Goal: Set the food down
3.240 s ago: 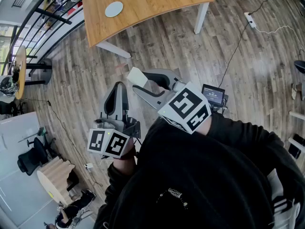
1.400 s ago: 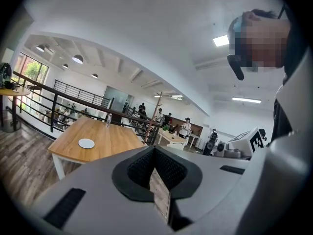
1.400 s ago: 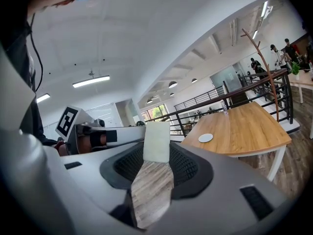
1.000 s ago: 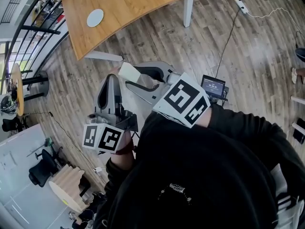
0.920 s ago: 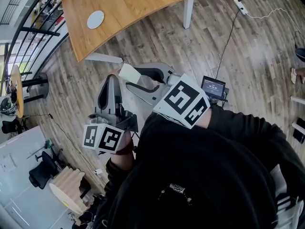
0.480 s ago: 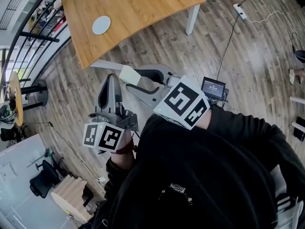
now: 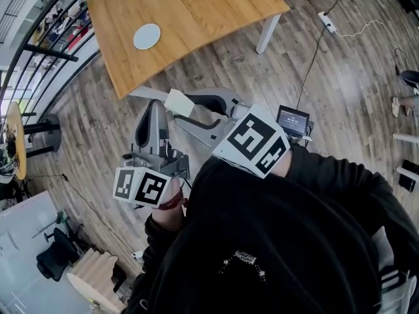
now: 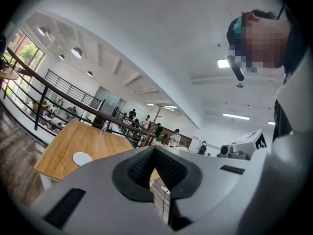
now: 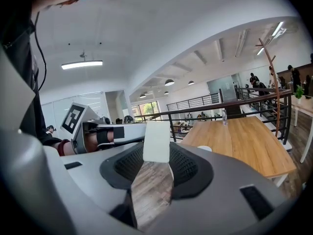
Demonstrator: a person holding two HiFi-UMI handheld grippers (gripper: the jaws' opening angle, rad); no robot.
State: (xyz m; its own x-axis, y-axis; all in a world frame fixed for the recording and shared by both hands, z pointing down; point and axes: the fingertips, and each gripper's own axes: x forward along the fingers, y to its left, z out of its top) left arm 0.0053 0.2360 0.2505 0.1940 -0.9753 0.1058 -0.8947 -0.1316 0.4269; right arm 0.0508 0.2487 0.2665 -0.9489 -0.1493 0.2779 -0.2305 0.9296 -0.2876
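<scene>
The food [image 7: 178, 103], a pale flat block, was pinched at the tips of the right gripper [image 7: 184, 107]. It hung in the air over the wooden floor [image 7: 236, 64], just short of the near edge of the wooden table [image 7: 196, 5] and not above its top. In the right gripper view I saw the block [image 9: 156, 142] standing upright between the two dark pads, and the right gripper [image 9: 156, 153] pressed it from both sides with the floor planks visible under it. Beside it, the left gripper [image 7: 156, 106] pointed the same way, near the right one but apart from it. In the left gripper view its jaws were pressed together with nothing between them [image 8: 155, 153]. Each gripper carried its marker cube near my body, the left cube [image 7: 144, 187] low and the right cube [image 7: 254, 141] higher. A small screen [image 7: 292, 123] sat behind the right cube. On the table lay a white round disc [image 7: 146, 36] toward the left edge, well apart from the food. A power strip [image 7: 325, 19] with its cable lay on the floor beyond the right corner of the table, and a dark railing [image 7: 46, 48] ran past its left edge.
</scene>
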